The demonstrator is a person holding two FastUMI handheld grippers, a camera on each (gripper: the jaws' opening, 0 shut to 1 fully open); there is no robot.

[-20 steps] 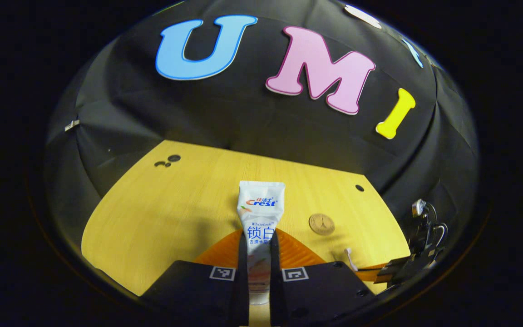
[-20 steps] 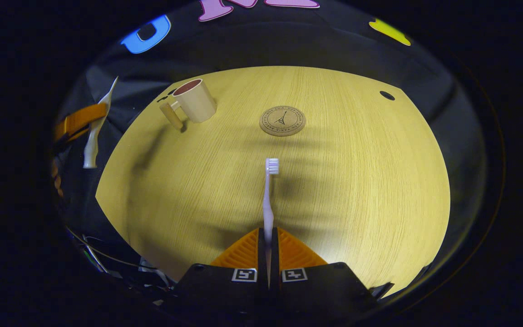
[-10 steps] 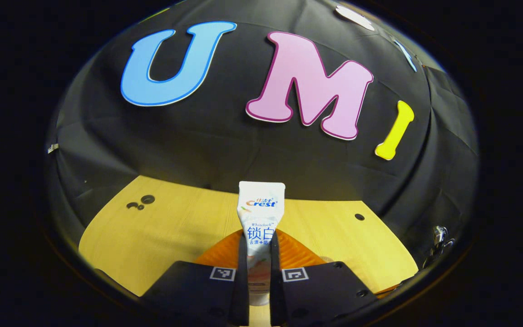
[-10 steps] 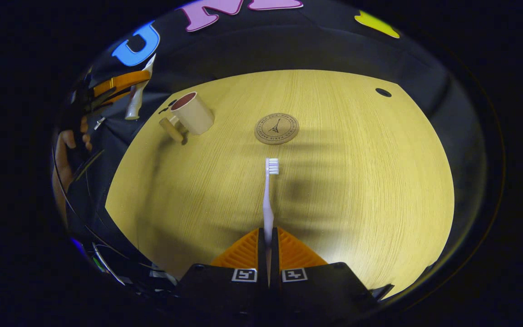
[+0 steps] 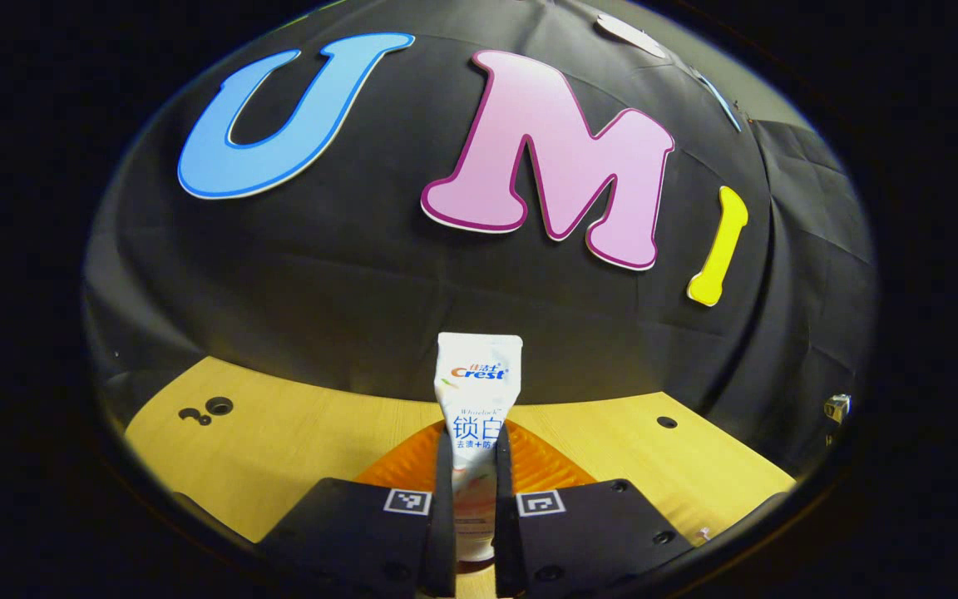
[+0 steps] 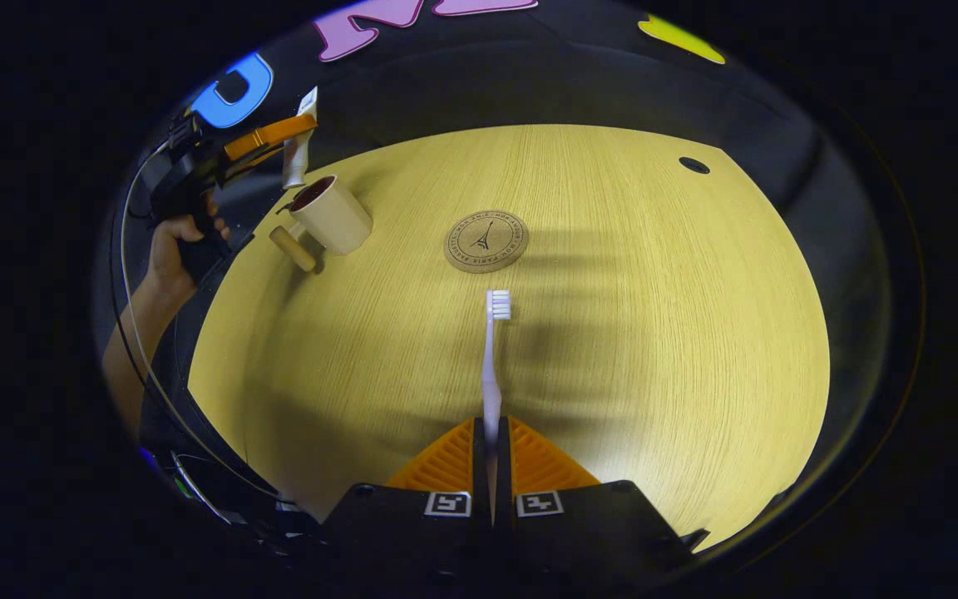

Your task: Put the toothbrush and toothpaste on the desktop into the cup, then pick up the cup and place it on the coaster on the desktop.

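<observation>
Toothpaste (image 5: 479, 391) is clamped in the left gripper (image 5: 474, 449), held right above the cup (image 6: 331, 216). Toothbrush (image 6: 491, 366) is pinched in the right gripper (image 6: 491, 437), pointed toward the coaster (image 6: 486, 240).

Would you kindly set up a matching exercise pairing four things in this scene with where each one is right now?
Things:
1. toothbrush
2. toothpaste
3. cup
4. coaster

Places:
A. standing near the desktop's far left edge
B. pinched in the left claw
C. lying flat mid-desktop, nothing on it
D. pinched in the right claw

Pairs: 1-D, 2-B, 3-A, 4-C
</observation>
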